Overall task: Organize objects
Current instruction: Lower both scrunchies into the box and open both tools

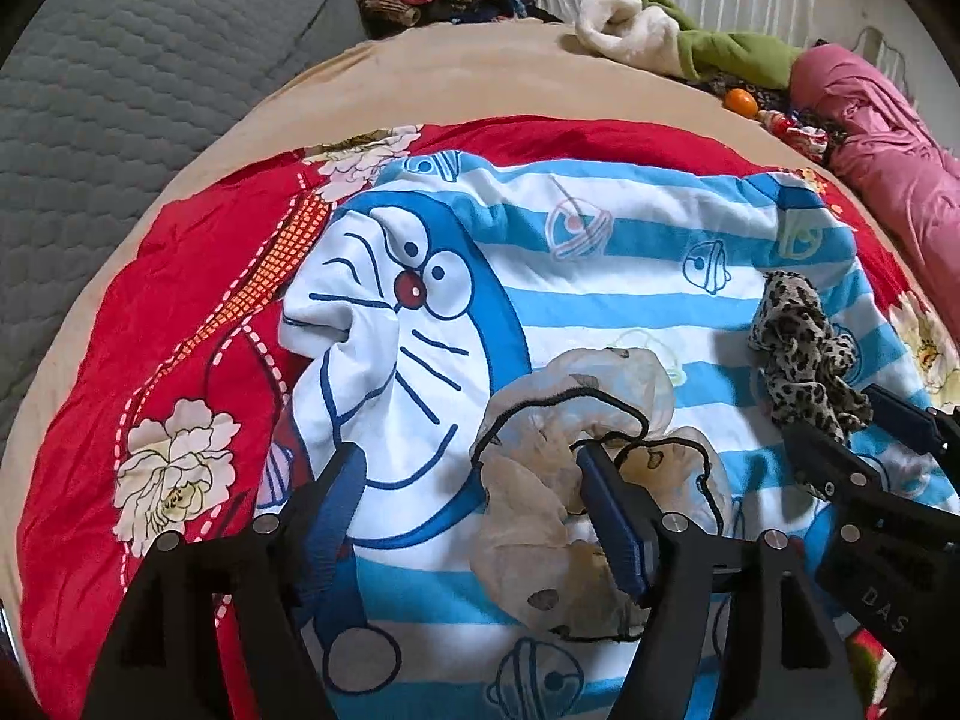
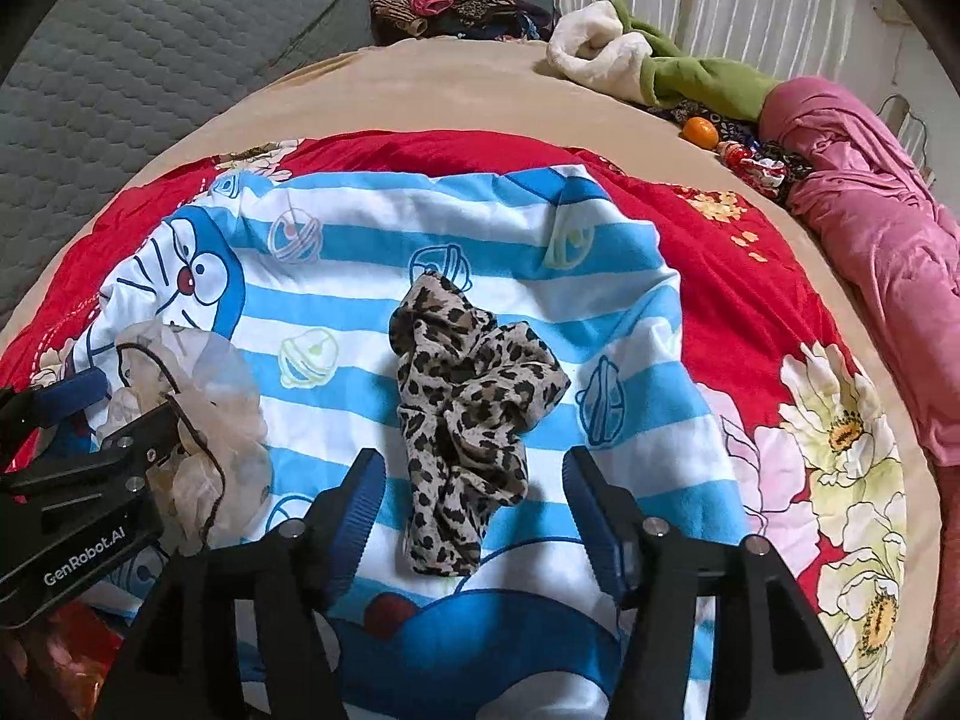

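Observation:
A sheer beige scrunchie-like cloth with black elastic (image 1: 540, 420) lies crumpled on a blue-and-white striped cartoon-cat cloth (image 1: 600, 276). My left gripper (image 1: 471, 456) is open over it. The right finger (image 1: 606, 498) sits in the cloth's folds and the left finger stands well off to the side. A leopard-print cloth (image 2: 468, 384) lies bunched on the same striped cloth (image 2: 336, 312). It sits between the fingers of my open right gripper (image 2: 474, 462), and neither pad presses it. Each gripper shows at the edge of the other's view: the right gripper (image 1: 852, 426) and the left gripper (image 2: 114, 408).
The striped cloth rests on a red floral quilt (image 1: 180, 324) over a beige bed sheet (image 1: 420, 78). A pink garment (image 2: 870, 228), green-and-white fleece (image 2: 648, 66), an orange (image 2: 699, 131) and small bits lie at the back right. A clothes pile (image 2: 456, 0) and grey quilted padding (image 2: 150, 60) stand behind.

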`<state>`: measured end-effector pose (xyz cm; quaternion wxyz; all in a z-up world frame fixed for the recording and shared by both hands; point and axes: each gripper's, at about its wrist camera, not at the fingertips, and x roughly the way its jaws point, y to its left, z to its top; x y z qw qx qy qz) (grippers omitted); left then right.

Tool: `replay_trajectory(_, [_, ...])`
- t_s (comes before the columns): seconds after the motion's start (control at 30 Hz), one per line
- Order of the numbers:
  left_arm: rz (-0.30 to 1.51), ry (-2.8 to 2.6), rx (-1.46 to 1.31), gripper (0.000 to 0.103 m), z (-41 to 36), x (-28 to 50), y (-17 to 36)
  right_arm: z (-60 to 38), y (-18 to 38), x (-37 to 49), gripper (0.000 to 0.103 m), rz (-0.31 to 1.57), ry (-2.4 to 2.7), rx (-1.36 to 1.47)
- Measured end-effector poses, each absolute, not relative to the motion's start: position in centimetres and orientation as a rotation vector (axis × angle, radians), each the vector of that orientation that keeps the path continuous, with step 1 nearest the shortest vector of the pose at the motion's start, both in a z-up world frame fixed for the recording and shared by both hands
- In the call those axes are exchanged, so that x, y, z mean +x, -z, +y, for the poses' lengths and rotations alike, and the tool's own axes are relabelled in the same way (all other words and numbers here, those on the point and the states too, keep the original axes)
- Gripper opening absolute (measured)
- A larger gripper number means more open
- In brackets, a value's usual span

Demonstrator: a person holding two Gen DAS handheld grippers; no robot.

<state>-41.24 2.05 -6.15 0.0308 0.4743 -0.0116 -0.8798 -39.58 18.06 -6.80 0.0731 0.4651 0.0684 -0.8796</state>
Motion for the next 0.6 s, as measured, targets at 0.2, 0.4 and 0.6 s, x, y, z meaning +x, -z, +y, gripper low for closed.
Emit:
replay_trajectory(0.2, [0.017,2.723,1.491,0.079,1.7,-40.9,5.6,18.2,6.3,-39.3,0.068,0.189,2.651,1.389])
replay_trajectory(0.4, [-0.004,2.722,1.469,0.08,1.6,-40.5,4.6,18.5,5.2,-38.9,0.071,0.167,2.691,1.354])
replay_trajectory(0.6, [0.016,2.73,1.455,0.08,1.4,-40.0,3.7,18.6,4.4,-38.5,0.075,0.15,2.703,1.331])
